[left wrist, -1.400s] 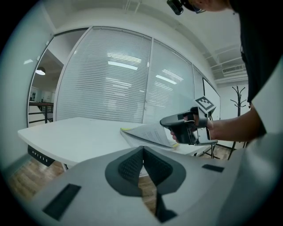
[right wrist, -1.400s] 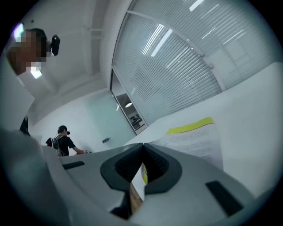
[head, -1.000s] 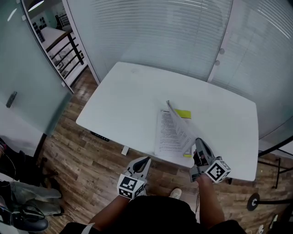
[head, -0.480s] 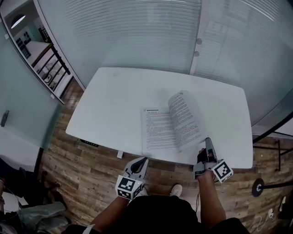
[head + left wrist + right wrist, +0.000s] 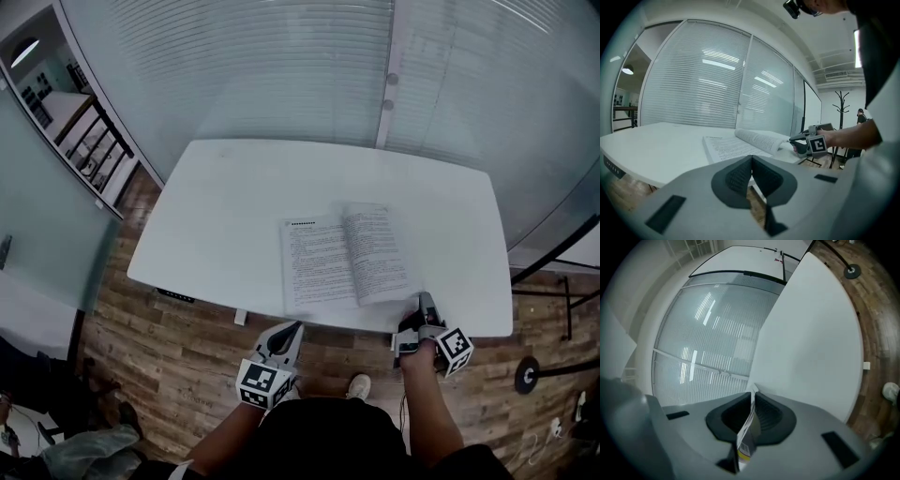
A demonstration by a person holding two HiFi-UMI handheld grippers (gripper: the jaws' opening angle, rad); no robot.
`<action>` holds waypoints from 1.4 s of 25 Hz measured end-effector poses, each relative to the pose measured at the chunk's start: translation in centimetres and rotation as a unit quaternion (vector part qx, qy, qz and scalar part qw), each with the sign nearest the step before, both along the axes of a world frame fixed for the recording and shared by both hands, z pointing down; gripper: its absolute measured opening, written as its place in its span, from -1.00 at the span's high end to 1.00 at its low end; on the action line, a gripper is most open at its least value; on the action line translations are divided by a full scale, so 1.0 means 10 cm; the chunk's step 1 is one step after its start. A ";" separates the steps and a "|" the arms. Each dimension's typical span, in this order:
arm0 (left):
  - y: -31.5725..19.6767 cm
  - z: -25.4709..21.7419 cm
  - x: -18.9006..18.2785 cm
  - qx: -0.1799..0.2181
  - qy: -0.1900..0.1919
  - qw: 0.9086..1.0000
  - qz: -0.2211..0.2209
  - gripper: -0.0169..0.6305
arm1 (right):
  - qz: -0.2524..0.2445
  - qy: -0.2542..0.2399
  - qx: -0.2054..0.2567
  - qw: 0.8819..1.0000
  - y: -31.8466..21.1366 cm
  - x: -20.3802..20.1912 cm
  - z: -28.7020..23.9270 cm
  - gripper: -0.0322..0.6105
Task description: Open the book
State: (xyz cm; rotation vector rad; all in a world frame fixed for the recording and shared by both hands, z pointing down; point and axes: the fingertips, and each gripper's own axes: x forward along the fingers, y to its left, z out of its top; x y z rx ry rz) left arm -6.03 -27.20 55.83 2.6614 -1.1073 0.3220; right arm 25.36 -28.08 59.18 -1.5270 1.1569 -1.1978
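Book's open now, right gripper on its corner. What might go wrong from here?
The right gripper, jaws opening, has the book's thin cover corner between them: a tug may crease or tear it. The right-hand pages arch up; released, they might flop shut, as the left gripper hangs off the table.

It looked like an office: a plain white table (image 5: 234,216) stood on wood-plank flooring (image 5: 178,337), closed in by frosted glass partitions (image 5: 281,75) with slatted blinds, and a coat stand (image 5: 842,105) stood beyond it beneath a ceiling vent (image 5: 836,75).
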 end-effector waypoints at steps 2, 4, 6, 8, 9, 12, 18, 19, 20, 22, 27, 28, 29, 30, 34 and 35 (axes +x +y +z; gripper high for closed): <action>0.00 -0.03 0.01 0.009 0.005 1.000 0.001 0.91 | 0.006 0.005 -0.007 1.000 0.04 0.02 -0.03 0.70; 0.00 -0.04 -0.01 0.007 0.010 1.000 -0.001 0.91 | 0.011 0.036 -0.018 0.999 0.10 0.05 -0.08 0.64; 0.00 -0.04 -0.02 0.005 0.012 1.000 -0.002 0.91 | 0.003 0.091 -0.025 0.996 0.14 0.05 -0.17 0.64; -0.01 -0.03 -0.01 0.004 0.013 1.000 -0.004 0.91 | -0.018 0.158 -0.018 0.987 0.12 -0.01 -0.32 0.65; -0.02 -0.03 0.00 0.004 0.014 1.000 -0.005 0.91 | -0.033 0.189 -0.007 0.981 0.08 -0.07 -0.42 0.65; -0.06 -0.08 0.03 0.009 0.019 1.000 -0.008 0.91 | -0.077 0.284 0.031 0.955 -0.01 -0.27 -0.73 0.68; -0.12 -0.41 0.04 0.034 0.044 0.998 -0.021 0.91 | -0.159 0.459 0.094 0.869 -0.12 -0.80 -1.23 0.88; -0.13 -0.45 0.04 0.042 0.042 0.998 -0.021 0.91 | -0.168 0.481 0.100 0.855 -0.12 -0.87 -1.27 0.88; -0.12 -0.49 0.05 0.050 0.038 0.998 -0.019 0.91 | -0.178 0.502 0.105 0.840 -0.12 -0.94 -1.30 0.88; -0.11 -0.57 0.05 0.067 0.029 0.997 -0.018 0.91 | -0.196 0.542 0.111 0.809 -0.11 -1.07 -1.32 0.88; -0.03 -0.65 0.07 0.086 0.011 0.996 -0.013 0.91 | -0.245 0.620 0.099 0.739 -0.07 -1.38 -1.17 0.89; -0.02 -0.65 0.08 0.087 0.012 0.996 -0.013 0.91 | -0.254 0.629 0.095 0.729 -0.05 -1.42 -1.12 0.89; -0.01 -0.66 0.08 0.089 0.013 0.996 -0.013 0.91 | -0.262 0.632 0.093 0.723 -0.03 -1.46 -1.09 0.89; 0.00 -0.67 0.09 0.091 0.013 0.996 -0.013 0.91 | -0.270 0.631 0.094 0.721 -0.01 -1.50 -1.06 0.89; 0.03 -0.65 0.09 0.091 0.005 0.996 -0.011 0.91 | -0.285 0.622 0.101 0.722 0.04 -1.59 -0.98 0.89; 0.04 -0.66 0.10 0.094 0.001 0.996 -0.008 0.91 | -0.286 0.623 0.102 0.721 0.05 -1.60 -0.98 0.89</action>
